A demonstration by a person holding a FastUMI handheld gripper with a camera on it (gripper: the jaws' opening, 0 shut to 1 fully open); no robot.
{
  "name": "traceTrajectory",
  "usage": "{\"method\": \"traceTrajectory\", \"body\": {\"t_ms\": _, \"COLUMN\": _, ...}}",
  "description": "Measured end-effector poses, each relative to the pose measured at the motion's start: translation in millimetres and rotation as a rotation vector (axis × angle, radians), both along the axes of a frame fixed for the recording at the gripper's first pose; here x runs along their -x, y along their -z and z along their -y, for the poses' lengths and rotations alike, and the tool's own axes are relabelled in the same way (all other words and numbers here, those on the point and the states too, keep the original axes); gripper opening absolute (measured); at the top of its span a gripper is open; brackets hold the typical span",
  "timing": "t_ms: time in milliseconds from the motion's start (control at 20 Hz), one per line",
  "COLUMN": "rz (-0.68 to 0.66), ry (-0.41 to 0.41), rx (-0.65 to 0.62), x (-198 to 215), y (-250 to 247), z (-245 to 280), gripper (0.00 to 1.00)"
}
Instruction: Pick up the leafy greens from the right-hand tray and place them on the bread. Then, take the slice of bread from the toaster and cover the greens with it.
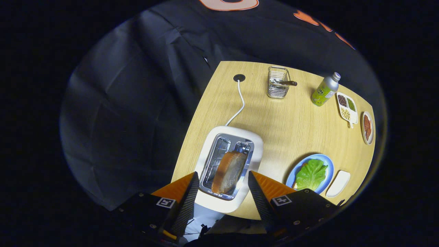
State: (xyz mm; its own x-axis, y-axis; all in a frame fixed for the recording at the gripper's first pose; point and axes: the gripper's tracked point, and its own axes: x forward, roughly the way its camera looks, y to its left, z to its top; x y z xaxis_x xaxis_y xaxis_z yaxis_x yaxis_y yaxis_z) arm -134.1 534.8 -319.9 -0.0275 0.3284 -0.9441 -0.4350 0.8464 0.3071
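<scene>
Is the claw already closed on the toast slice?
No: the claw is open, its fingers either side of the bread slice standing in the toaster, not touching it.

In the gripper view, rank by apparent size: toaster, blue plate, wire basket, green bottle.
1. toaster, nearest the open gripper
2. blue plate
3. wire basket and green bottle: alike, both far off, unranked.

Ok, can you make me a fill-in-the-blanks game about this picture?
1. The bread slice stands in a slot of the ____.
2. The leafy greens lie on the ____ plate.
3. The claw is ____, its fingers either side of the bread slice, not pressing it.
4. The wire basket stands beside the ____ bottle.

Missing words: toaster; blue; open; green
</scene>
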Motion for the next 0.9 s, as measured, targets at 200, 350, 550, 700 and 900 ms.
{"method": "traceTrajectory", "body": {"t_ms": 200, "rz": -0.042, "ry": 0.052, "rx": 0.063, "x": 5.6, "y": 19.6, "z": 0.1, "gripper": 0.77}}
{"method": "traceTrajectory", "body": {"t_ms": 350, "rz": -0.069, "ry": 0.078, "rx": 0.083, "x": 7.7, "y": 31.2, "z": -0.3, "gripper": 0.68}}
{"method": "traceTrajectory", "body": {"t_ms": 550, "rz": -0.076, "ry": 0.074, "rx": 0.099, "x": 12.3, "y": 38.4, "z": -1.7, "gripper": 0.55}}
{"method": "traceTrajectory", "body": {"t_ms": 700, "rz": -0.095, "ry": 0.086, "rx": 0.105, "x": 15.6, "y": 42.8, "z": 1.1, "gripper": 0.41}}
{"method": "traceTrajectory", "body": {"t_ms": 900, "rz": -0.109, "ry": 0.118, "rx": 0.085, "x": 11.7, "y": 41.0, "z": 8.6, "gripper": 0.24}}
